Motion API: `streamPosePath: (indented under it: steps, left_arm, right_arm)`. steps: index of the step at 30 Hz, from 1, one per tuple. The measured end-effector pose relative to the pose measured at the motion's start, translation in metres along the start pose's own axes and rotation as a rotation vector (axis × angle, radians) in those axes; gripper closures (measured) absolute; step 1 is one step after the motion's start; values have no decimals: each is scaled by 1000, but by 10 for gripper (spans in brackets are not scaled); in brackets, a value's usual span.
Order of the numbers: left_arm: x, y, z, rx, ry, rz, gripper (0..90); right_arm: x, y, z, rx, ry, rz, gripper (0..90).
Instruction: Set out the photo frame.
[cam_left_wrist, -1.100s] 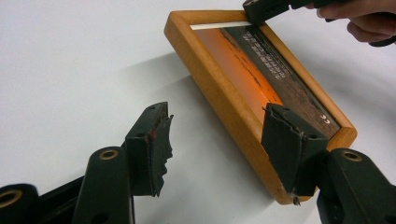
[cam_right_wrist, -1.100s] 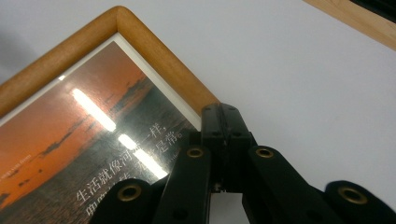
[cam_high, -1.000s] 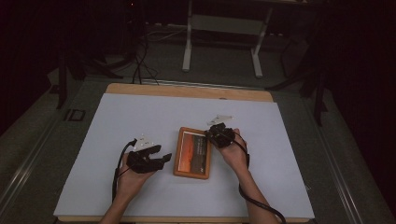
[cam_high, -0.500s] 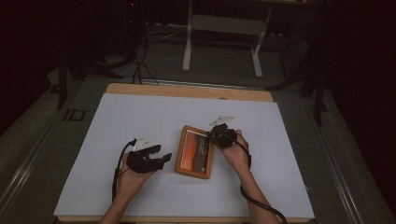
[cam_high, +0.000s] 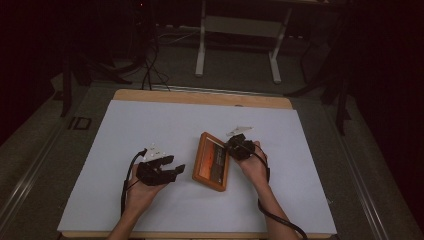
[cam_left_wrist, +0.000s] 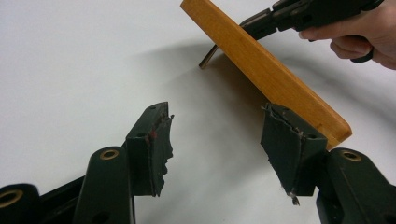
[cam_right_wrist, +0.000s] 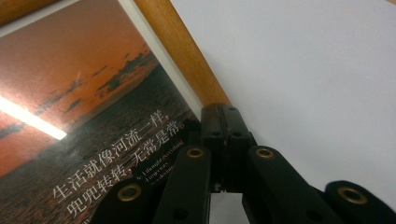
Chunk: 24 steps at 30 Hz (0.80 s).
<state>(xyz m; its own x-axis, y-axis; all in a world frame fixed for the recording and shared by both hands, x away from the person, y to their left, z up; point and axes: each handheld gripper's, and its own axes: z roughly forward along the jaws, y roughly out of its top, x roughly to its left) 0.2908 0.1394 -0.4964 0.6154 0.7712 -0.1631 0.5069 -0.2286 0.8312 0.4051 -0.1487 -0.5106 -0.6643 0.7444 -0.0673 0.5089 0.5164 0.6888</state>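
**Desk:** Two tools in shot, so doing what?

**Photographer:** Working a wooden picture frame (cam_high: 212, 161) over a white surface (cam_high: 150, 125). Right tool (cam_high: 235, 146) clenched hard on the frame's right-hand rail (cam_right_wrist: 177, 51), pinching wood and nothing else. Left tool (cam_high: 172, 167) released, spread wide and empty, waiting just beside the frame's near left corner.

**Desk:** Sitting where, exactly?

**Photographer:** Near the middle of the surface, slightly right of centre, between both hands. Looks tipped up rather than lying flat, judging by the dark shadow underneath and the thin prop leg (cam_left_wrist: 208, 56) hanging clear below the back.

**Desk:** Pointing which way?

**Photographer:** Long axis running away from the person, near end to far end, with the far end swung a touch to the right. Glazed face turned upward, showing an orange sunset print with a line of Chinese text.

**Desk:** Likely to go wrong how?

**Photographer:** Held by one narrow rail only, so could pivot in that pinch and swing down under its own weight. Could also slide out altogether and slap the surface, hard on the glass. Might catch the loose prop leg underneath if lowered carelessly, bending or folding it the wrong way. Could get nudged at the corner too, with the open left tool parked so close.
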Motion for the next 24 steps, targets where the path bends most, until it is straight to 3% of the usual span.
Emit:
streamPosePath:
  steps: [11, 24]
  left_arm:
    - [-6, 3, -1, -14, -37, -14, 411]
    - [-26, 4, 6, -35, -99, -45, 263]
  right_arm:
    - [-1, 0, 0, -2, 8, 12, 900]
    - [-1, -1, 0, -4, 9, 18, 900]
